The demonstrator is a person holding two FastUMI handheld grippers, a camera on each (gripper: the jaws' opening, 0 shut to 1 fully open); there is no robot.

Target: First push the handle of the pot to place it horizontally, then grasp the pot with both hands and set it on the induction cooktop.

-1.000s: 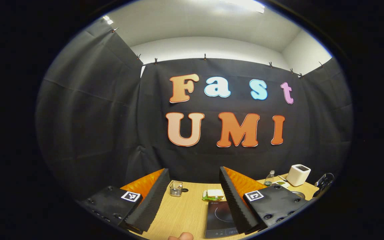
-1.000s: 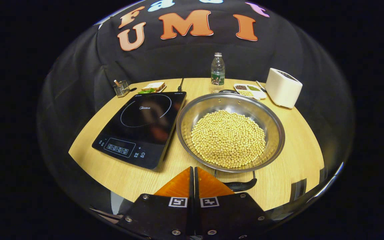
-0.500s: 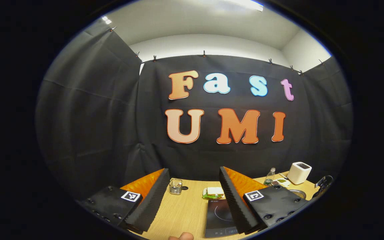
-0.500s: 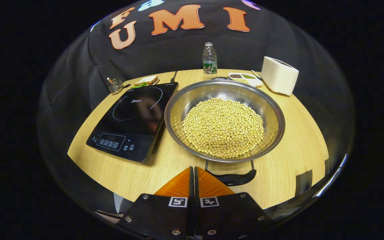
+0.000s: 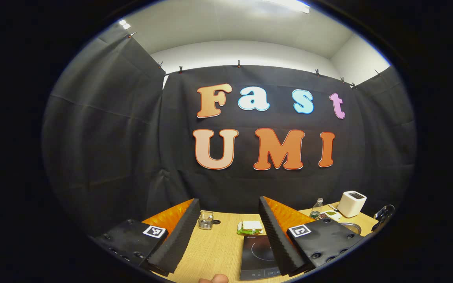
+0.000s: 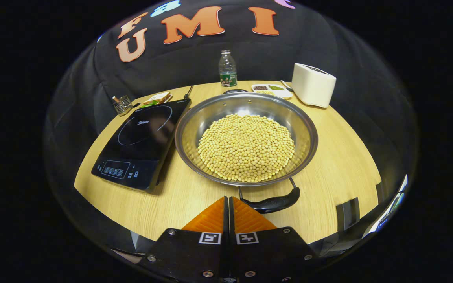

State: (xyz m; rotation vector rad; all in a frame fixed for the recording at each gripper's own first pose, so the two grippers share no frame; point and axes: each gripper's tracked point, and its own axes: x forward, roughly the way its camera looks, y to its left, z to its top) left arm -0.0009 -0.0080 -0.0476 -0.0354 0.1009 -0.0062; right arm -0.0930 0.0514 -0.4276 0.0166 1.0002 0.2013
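Observation:
A wide steel pot [image 6: 310, 135] heaped with yellow beans stands on the wooden table [image 6: 340, 177], right of the black induction cooktop [image 6: 140, 135]. Its near black handle [image 6: 271, 203] points toward me, its far handle [image 6: 234, 91] toward the wall. My right gripper [image 6: 228, 198] is shut and empty, its fingertips just left of and short of the near handle. My left gripper [image 5: 228, 200] is open and held high, facing the booth wall, with the cooktop [image 5: 258, 253] low between its fingers [image 5: 277, 232]. The pot's rim [image 5: 351, 227] peeks out at the right.
Along the back stand a water bottle [image 6: 227, 68], a white boxy appliance [image 6: 313, 84], a divided dish [image 6: 271, 89], a sandwich [image 6: 156, 98] and a wire holder [image 6: 122, 104]. The table's curved front edge lies just under my right gripper. A fingertip [image 5: 214, 279] shows low in the left gripper view.
The right gripper has come nearer the pot and shifted right, so the near handle now lies close to its fingertips. The left gripper has barely moved.

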